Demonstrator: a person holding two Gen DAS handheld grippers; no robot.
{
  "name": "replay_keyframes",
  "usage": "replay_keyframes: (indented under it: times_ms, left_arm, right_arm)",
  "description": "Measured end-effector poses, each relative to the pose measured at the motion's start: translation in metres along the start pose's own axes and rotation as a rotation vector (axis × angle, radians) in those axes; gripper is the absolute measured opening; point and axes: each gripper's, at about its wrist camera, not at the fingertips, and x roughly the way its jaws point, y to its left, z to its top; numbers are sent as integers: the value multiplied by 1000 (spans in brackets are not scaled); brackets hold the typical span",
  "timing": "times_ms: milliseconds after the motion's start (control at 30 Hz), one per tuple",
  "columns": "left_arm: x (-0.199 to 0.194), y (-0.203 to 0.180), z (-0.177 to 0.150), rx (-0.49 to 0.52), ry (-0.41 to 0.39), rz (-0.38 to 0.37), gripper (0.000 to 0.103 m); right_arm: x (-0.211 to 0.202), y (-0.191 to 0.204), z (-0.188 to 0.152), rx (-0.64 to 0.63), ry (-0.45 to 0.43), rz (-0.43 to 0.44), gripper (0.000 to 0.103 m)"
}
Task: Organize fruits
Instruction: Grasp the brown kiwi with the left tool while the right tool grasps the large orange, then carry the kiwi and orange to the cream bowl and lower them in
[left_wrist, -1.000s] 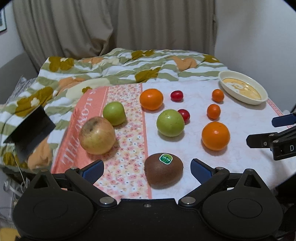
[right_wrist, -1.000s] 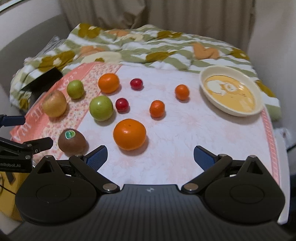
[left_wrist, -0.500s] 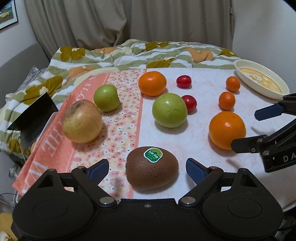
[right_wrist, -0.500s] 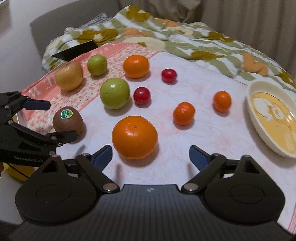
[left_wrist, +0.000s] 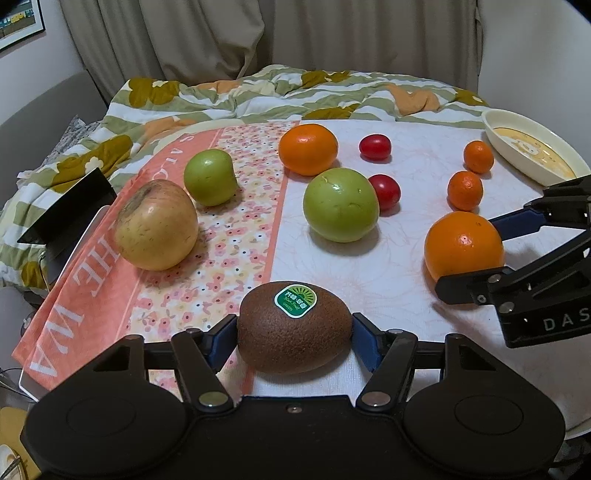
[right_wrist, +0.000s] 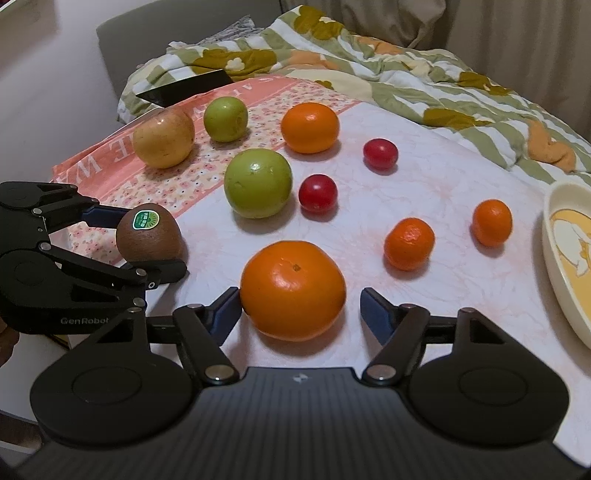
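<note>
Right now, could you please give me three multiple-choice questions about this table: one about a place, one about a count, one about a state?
1. Between which gripper's fingers does the kiwi lie?
A. left gripper
B. right gripper
C. neither

2. How many small red fruits are on the table?
A. one
B. two
C. four

3. How does the right gripper stand around the big orange?
A. closing, one pad still apart from it
B. shut and lifting it
C. far away from it

Answers:
1 A: its blue pads flank the kiwi, and its jaws are closing.
2 B: one red fruit lies behind the other.
3 A: a gap shows beside the orange.
</note>
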Motion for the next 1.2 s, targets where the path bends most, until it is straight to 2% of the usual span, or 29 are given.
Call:
replay_keyframes:
  times_ms: [167, 567, 933, 1200]
  left_arm:
    - [-1, 1, 0, -11, 0, -2, 69]
    - [-18, -8, 7, -21, -23, 1, 69]
    - [-67, -48, 53, -3, -113, -57, 69]
    - [-84, -91, 105, 47, -182, -148, 69]
  right_arm:
    - [2, 1, 3, -18, -3, 11, 77]
    - [-19, -6, -1, 25, -33, 1, 76]
    - [-99, -46, -4, 114, -89, -72, 76]
    - [-158, -103, -6, 216, -121, -206, 76]
